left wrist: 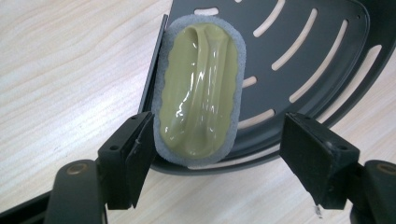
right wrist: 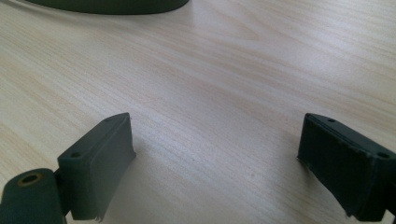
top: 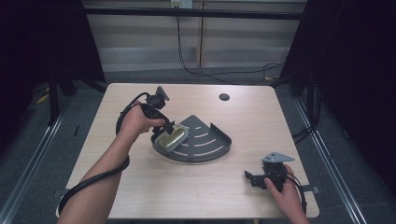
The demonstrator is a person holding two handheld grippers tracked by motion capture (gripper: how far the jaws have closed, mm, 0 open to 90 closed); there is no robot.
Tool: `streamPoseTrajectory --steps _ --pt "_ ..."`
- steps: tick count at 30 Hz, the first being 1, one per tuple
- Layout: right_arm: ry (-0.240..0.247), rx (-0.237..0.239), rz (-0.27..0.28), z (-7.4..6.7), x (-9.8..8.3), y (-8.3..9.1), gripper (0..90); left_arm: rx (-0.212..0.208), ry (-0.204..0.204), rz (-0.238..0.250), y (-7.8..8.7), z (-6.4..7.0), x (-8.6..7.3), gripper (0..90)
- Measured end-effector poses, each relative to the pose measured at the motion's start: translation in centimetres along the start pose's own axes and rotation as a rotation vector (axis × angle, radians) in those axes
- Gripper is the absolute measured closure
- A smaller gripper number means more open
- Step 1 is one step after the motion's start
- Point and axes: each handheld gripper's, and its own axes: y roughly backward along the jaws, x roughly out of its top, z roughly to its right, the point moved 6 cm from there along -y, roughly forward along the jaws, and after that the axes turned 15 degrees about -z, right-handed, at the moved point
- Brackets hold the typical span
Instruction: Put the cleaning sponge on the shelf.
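The left gripper (left wrist: 217, 154) has its jaws spread wide, gripping nothing. Between them lies an oval sponge pad (left wrist: 200, 91), grey foam rimmed with a glossy olive-green top; the left jaw sits right at its edge, though contact cannot be told. The pad rests on the near rim of a dark slotted corner tray (left wrist: 322, 56), on the pale wooden surface (left wrist: 70, 70). Well apart, the right gripper (right wrist: 217, 163) holds its jaws open over bare surface.

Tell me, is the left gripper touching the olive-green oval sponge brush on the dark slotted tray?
Cannot tell. In the left gripper view, one jaw of the left gripper overlaps the sponge brush's grey edge; the other stands clear.
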Motion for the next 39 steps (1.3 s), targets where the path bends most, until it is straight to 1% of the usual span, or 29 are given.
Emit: streamPoseTrajectory --steps 3,8,10,12,14,19,22,28,34,39 --pt "0.000 0.000 0.000 0.0 0.0 0.0 9.7 0.003 -0.003 -0.001 0.2 -0.1 -0.4 26.8" --pt "0.000 0.000 0.000 0.0 0.0 0.0 9.7 0.000 0.005 0.004 0.4 -0.4 -1.1 26.8" --pt "0.000 0.000 0.000 0.0 0.0 0.0 9.7 -0.002 0.004 -0.001 0.4 -0.6 -1.5 26.8" --pt "-0.001 0.000 0.000 0.0 0.0 0.0 9.7 -0.002 0.014 -0.001 0.5 -0.7 -1.8 26.8" --pt "0.000 0.000 0.000 0.0 0.0 0.0 9.7 -0.002 0.011 0.000 0.7 -1.0 -2.2 26.8" --pt "-0.002 0.000 -0.001 0.0 0.0 0.0 9.7 -0.009 0.028 0.003 0.8 -1.6 -3.0 26.8" --pt "-0.002 0.000 -0.001 0.0 0.0 0.0 9.7 -0.006 0.031 0.001 0.8 -2.0 -3.5 26.8" --pt "-0.002 0.000 -0.001 0.0 0.0 0.0 9.7 -0.013 0.044 -0.010 0.6 -2.5 -4.5 26.8" --pt "-0.005 0.001 -0.003 0.0 0.0 0.0 9.7 -0.017 0.050 -0.021 0.2 -3.1 -5.5 26.8" --pt "-0.004 0.001 -0.003 0.0 0.0 0.0 9.7 -0.023 0.065 -0.033 -0.2 -3.6 -6.2 26.8"
